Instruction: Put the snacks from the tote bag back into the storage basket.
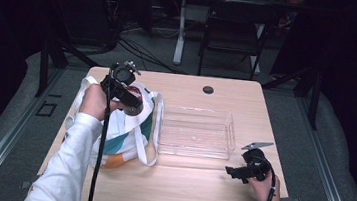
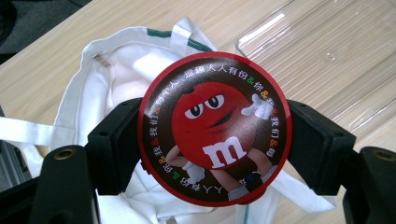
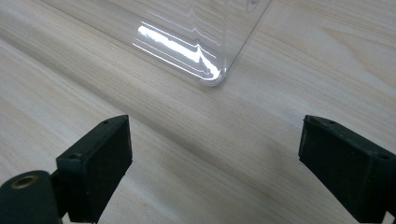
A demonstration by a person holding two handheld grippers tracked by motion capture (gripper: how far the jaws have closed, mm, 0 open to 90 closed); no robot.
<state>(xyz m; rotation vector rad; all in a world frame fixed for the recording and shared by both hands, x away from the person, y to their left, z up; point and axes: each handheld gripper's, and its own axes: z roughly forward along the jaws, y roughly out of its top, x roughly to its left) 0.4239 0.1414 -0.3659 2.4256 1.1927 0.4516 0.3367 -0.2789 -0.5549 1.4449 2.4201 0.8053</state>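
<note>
Setting: dim room, one pale wooden bench (image 1: 183,181), a dark folding chair (image 1: 234,28) behind it.
Left gripper (image 2: 212,140): jaws clenched on one round red-rimmed candy tin with a red cartoon character on its lid (image 2: 215,128), held above the white cloth tote bag with teal and orange patches (image 1: 127,135).
Right gripper (image 3: 215,163): jaws released, empty, low over the bench near the tray's corner.
Progress: tin looks lifted out of the bag; placing it in the clear plastic tray (image 1: 197,132) seems left.
Count: one tin, one bag, one empty tray.
</note>
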